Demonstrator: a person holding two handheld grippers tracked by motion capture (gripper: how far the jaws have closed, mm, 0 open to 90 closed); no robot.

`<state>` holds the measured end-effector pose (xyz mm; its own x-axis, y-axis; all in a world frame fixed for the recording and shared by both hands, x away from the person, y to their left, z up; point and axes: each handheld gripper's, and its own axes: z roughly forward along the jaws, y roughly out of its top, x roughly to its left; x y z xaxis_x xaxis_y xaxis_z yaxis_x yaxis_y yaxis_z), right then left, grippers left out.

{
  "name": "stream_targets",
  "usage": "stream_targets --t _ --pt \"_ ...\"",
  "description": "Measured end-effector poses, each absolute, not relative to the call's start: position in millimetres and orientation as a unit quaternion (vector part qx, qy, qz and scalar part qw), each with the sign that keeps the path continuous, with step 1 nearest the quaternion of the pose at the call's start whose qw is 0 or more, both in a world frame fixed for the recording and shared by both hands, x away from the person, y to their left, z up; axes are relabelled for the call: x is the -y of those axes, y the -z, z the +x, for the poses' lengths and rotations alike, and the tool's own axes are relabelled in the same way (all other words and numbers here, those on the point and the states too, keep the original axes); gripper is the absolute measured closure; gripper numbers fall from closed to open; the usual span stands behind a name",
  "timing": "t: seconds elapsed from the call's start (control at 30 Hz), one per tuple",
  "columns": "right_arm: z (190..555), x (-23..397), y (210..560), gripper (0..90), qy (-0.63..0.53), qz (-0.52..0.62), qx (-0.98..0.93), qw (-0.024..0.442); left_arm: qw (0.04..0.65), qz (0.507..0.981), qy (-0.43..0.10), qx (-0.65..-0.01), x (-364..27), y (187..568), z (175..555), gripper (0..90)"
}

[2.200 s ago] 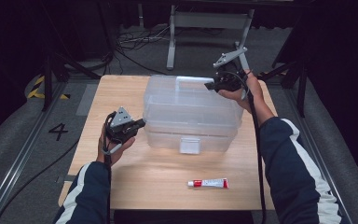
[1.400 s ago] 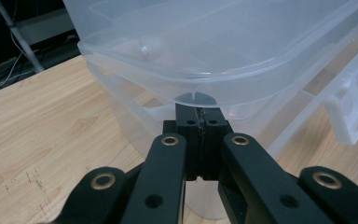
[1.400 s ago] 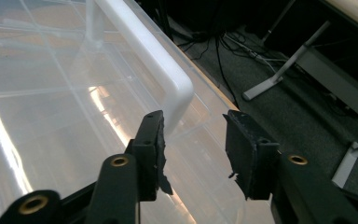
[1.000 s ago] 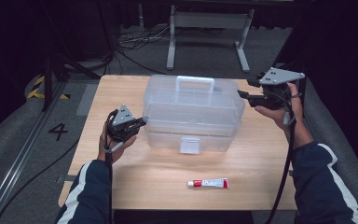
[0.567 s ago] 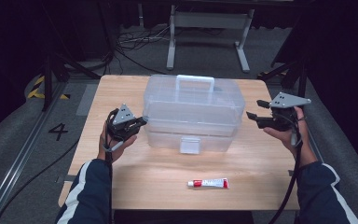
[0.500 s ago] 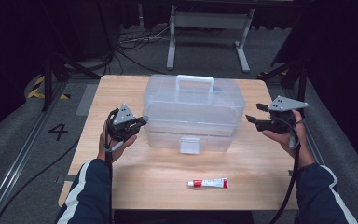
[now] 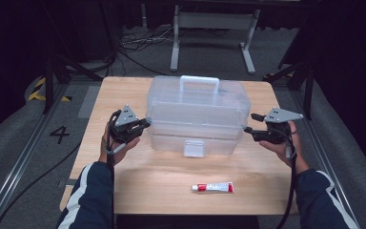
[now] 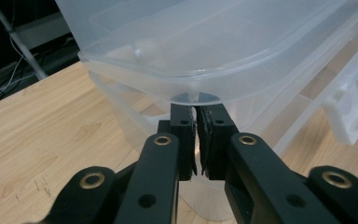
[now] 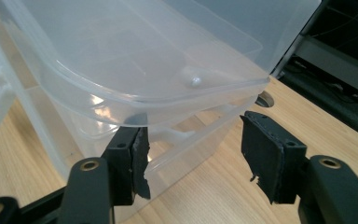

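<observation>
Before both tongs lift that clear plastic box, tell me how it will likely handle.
The clear plastic box looks thin-walled and mostly empty, so it is probably light for its bulk. Its see-through walls may flex when squeezed at the ends. The smooth lid rim looks slippery; the left tongs are shut at it, while the right tongs stand open, so a one-sided lift would likely tilt it.

**One high camera, two riding close**

The high view looks forward and down from the person's side, taking in the whole worktop point(image 7: 138, 167) and the floor beyond. The left gripper view sits low, right behind its own tongs point(image 8: 197, 140), facing the box point(image 8: 223, 51) at very close range. The right gripper view looks along its tongs point(image 9: 193, 154) at the box's other end, equally near. All three share the box and the worktop around it.
</observation>
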<state>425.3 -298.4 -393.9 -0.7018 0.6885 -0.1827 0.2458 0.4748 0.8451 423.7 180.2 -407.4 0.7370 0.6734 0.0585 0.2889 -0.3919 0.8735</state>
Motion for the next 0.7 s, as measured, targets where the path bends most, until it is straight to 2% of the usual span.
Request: stream_targets --t 0.2,0.5,0.7 --pt "424.9 301.1 395.1 43.7 -0.447 0.284 -0.803 0.274 0.467 0.803 -0.211 -0.305 -179.9 405.5 421.5 83.6" --pt "421.8 297.5 388.9 52.2 -0.478 0.281 -0.765 0.329 0.465 0.81 -0.211 -0.289 -183.9 404.7 410.6 76.2" --pt "423.0 292.1 382.5 62.1 -0.49 0.261 -0.745 0.369 0.461 0.827 -0.197 -0.255 -175.7 406.7 400.1 71.3"
